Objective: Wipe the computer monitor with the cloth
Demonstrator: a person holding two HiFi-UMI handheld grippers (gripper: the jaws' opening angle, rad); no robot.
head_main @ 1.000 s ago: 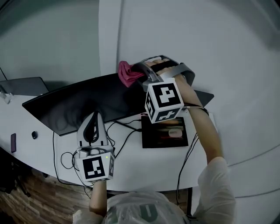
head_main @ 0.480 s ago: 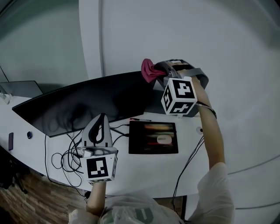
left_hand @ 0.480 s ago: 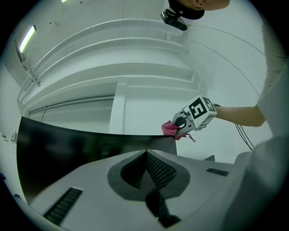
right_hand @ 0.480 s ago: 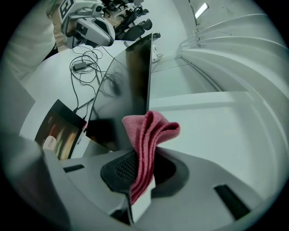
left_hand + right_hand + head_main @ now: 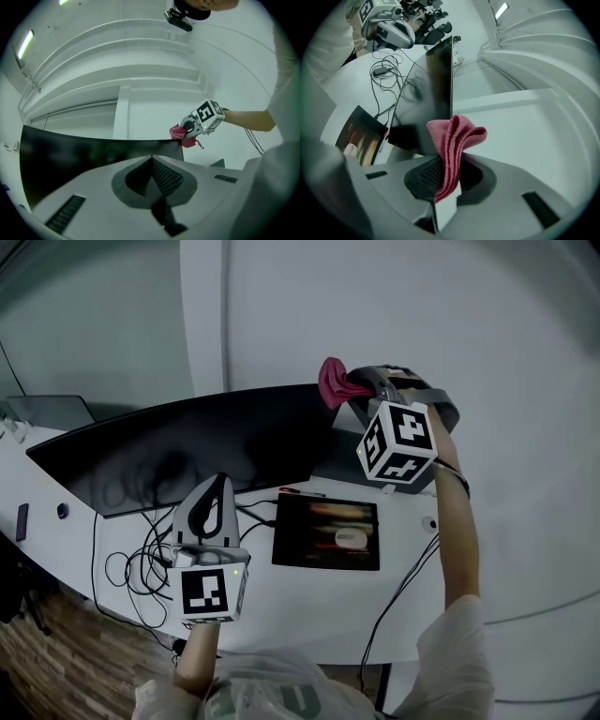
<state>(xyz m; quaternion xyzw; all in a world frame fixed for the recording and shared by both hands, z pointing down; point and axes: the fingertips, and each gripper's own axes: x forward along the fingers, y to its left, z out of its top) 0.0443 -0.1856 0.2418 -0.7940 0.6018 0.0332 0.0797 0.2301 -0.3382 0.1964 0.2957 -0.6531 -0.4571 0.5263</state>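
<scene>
Head view: at 1 o'clock, right gripper [image 5: 361, 390] pinching a pink cloth [image 5: 333, 382] right at the top right corner of the monitor [image 5: 187, 460]. Cannot tell whether touching the glass. At 7 o'clock, left gripper [image 5: 211, 502] low over the desk [image 5: 309, 601], near the cables [image 5: 136, 563], well apart from the screen.

Left gripper view: jaws pressed together on nothing. Monitor at 9 o'clock, cloth hanging by its far upper corner at 1 o'clock.

Right gripper view: jaws clamped on the cloth's lower fold, the rest bunched loose above. Monitor nearly edge-on at 11 o'clock.

Likely trouble: sliding off over the top edge and wiping air, given the start at the very corner. Pushing hard up there, with nothing steadying the screen, could rock it backward. Dragging the loose bunch could tug it out of the jaws.
</scene>
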